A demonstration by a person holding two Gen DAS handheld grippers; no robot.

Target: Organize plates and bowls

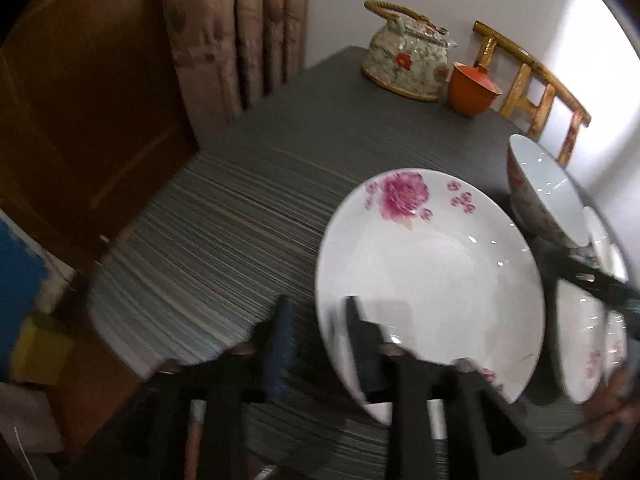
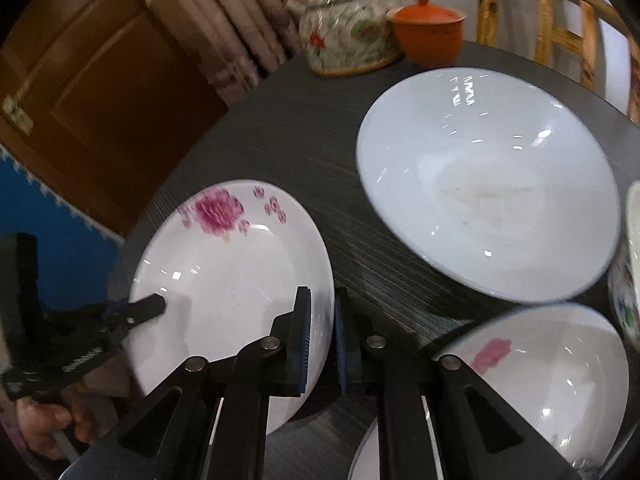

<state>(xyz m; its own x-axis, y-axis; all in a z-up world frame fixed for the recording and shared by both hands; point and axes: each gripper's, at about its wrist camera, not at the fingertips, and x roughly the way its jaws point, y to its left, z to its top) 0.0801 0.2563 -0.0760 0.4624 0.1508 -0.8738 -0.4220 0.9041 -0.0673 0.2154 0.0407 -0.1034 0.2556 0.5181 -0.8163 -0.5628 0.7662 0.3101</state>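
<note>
A white plate with a pink flower [image 1: 432, 264] is tilted above the dark table [image 1: 248, 224]. My left gripper [image 1: 318, 344] is open, its right finger over the plate's near-left rim and its left finger beside the plate. In the right wrist view the same plate [image 2: 224, 280] has its right rim between the blue pads of my right gripper [image 2: 322, 344], which is shut on it. The left gripper [image 2: 132, 312] reaches in at the plate's left rim. A large plain white bowl [image 2: 488, 200] sits to the right. A second flowered plate [image 2: 552, 380] lies at the lower right.
A floral teapot [image 1: 408, 56] and an orange lidded cup [image 1: 472, 88] stand at the table's far end. A bamboo chair [image 1: 532, 84] is behind the table. A floral bowl [image 1: 540, 196] sits at the right. A wooden door [image 2: 88, 100] and curtains are on the left.
</note>
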